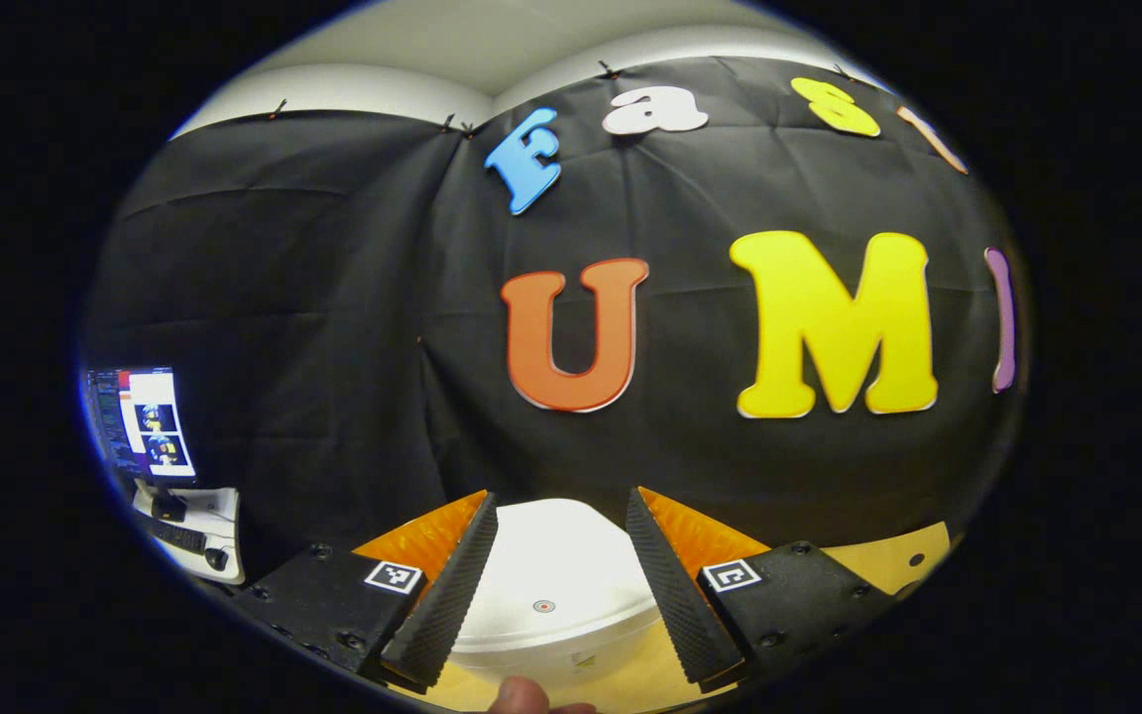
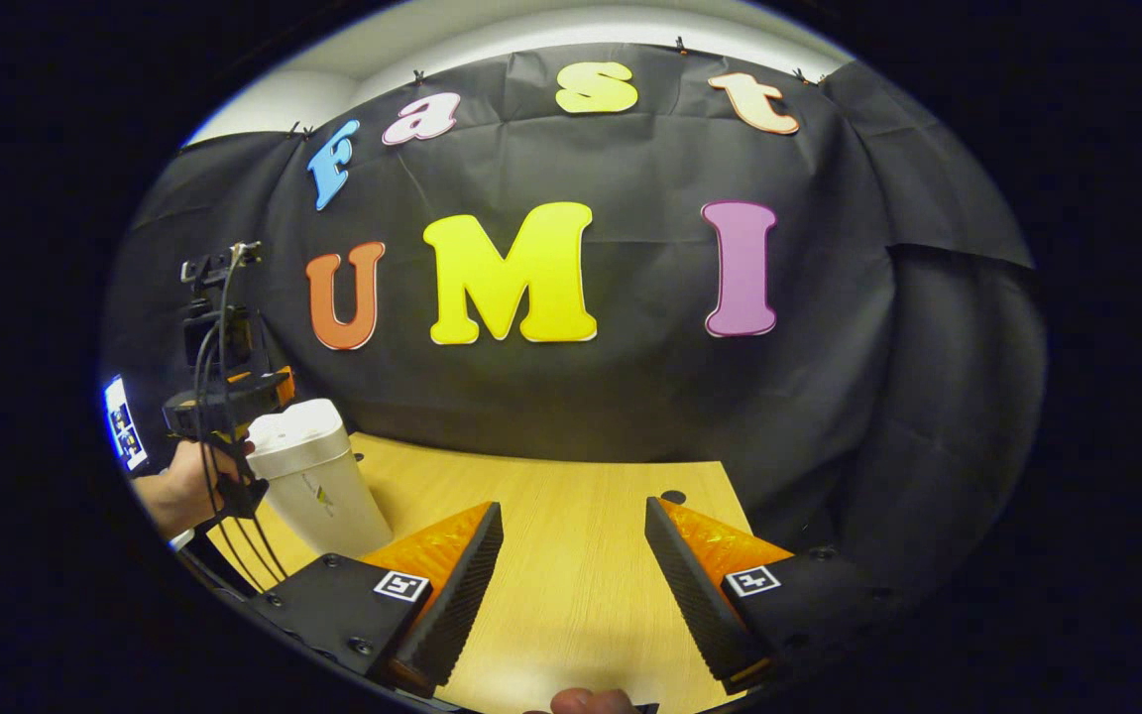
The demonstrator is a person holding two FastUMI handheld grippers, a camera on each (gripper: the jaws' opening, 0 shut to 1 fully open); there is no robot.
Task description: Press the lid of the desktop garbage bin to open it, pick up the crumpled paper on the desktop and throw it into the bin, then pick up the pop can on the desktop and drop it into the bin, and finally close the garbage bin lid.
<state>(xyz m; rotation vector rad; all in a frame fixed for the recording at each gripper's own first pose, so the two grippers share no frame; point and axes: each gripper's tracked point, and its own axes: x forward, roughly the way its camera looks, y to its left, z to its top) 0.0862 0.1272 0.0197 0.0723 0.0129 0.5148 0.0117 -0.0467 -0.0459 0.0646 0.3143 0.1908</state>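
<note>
Your left tool [image 1: 561, 585] hung just above the white plastic desktop bin [image 1: 556, 585], fingers apart and straddling its closed domed lid [image 1: 551, 555]. Your right tool [image 2: 571, 585] waited spread over the bare wooden tabletop [image 2: 571, 516]. Judging by this, lid-pressing was in hand; next, push down squarely. Bin markings were too small to read.

My bin [image 2: 318, 476] looks like smooth white plastic with a soft sheen on its lid [image 1: 551, 575]. The desk [image 2: 571, 516] is pale wood grain, matt. My fingers' pads [image 1: 452, 585] are ribbed and rough.
</note>
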